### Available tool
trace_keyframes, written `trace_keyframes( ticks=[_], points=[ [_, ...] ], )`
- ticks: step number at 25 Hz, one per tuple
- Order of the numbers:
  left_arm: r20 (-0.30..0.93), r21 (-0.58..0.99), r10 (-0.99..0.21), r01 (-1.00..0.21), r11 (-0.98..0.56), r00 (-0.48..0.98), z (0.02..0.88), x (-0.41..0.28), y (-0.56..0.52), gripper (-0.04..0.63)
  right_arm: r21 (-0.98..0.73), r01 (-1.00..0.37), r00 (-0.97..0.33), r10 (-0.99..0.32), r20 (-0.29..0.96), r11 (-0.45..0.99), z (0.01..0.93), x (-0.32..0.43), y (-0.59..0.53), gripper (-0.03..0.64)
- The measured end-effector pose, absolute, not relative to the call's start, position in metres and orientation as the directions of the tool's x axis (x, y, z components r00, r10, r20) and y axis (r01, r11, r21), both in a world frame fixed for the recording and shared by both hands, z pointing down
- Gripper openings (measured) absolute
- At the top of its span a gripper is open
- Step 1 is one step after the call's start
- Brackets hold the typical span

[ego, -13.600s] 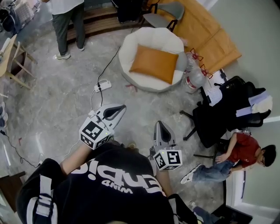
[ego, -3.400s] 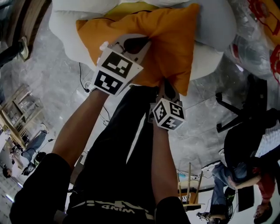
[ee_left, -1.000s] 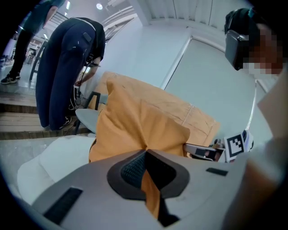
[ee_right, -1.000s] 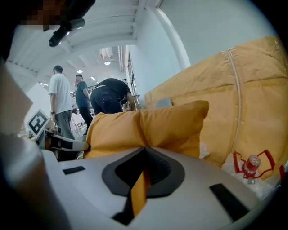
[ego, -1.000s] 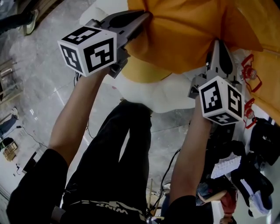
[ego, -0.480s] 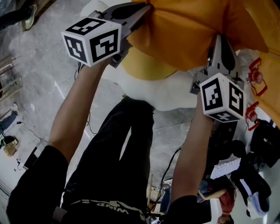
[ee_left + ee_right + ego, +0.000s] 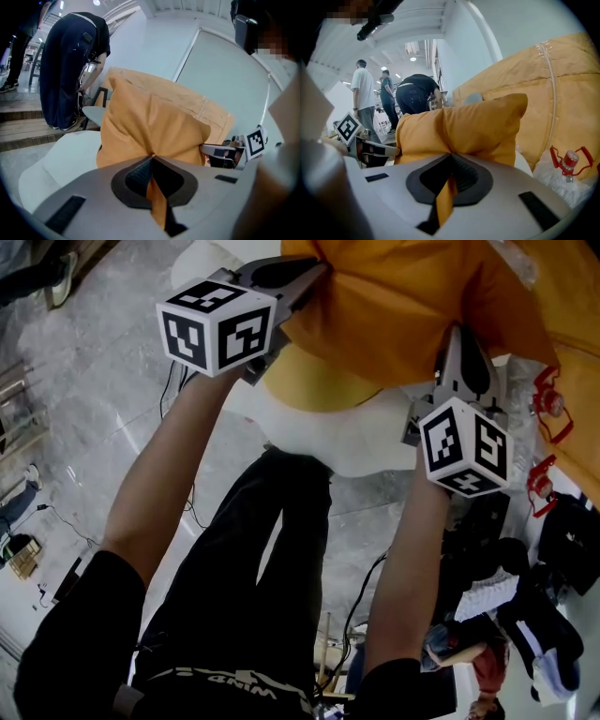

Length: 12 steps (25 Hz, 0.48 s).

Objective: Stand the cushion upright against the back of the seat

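Note:
The orange cushion [image 7: 412, 306] hangs above the round white seat [image 7: 356, 442], held by its near edge at both ends. My left gripper [image 7: 314, 273] is shut on the cushion's left part, orange fabric pinched between its dark pads [image 7: 140, 176]. My right gripper [image 7: 461, 334] is shut on the right part, a fold of fabric between its pads [image 7: 461, 176]. In the left gripper view the cushion [image 7: 150, 126] stands over the white seat [image 7: 65, 159]; in the right gripper view the cushion [image 7: 464, 131] fills the middle. The cushion's far edge is cut off in the head view.
A large orange-covered bulk [image 7: 562, 103] lies right of the seat, with a clear bag and red-capped bottle [image 7: 569, 161] beside it. People stand beyond the seat [image 7: 70, 70] [image 7: 365, 93]. Grey stone floor [image 7: 103, 399], a cable, and a dark chair [image 7: 562, 549] surround me.
Both grippers have come down a little with the cushion still pinched. In the head view the left marker cube shifted right and the right one slightly left.

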<state>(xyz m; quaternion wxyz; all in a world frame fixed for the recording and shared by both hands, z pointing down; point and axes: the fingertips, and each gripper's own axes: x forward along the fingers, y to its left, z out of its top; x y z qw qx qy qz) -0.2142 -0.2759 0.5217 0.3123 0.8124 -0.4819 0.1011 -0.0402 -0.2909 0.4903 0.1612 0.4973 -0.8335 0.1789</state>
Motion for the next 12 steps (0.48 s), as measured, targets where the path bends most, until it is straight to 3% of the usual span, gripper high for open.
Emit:
trace_keyframes(
  ticks=[4,12],
  points=[
    [0.475,0.406,-0.720,-0.851,-0.332,0.507,0.522,-0.214,-0.273,0.020,-0.147,-0.891,-0.448,-0.776,0.444,0.430,0.490,-0.037,-0.289,0.028],
    [0.519,0.313,-0.722,-0.887,-0.339,0.459,0.514,-0.211,-0.266,0.108,-0.106,-0.896,-0.431,-0.786,0.443,0.431,0.479,-0.029,-0.285,0.041]
  ],
)
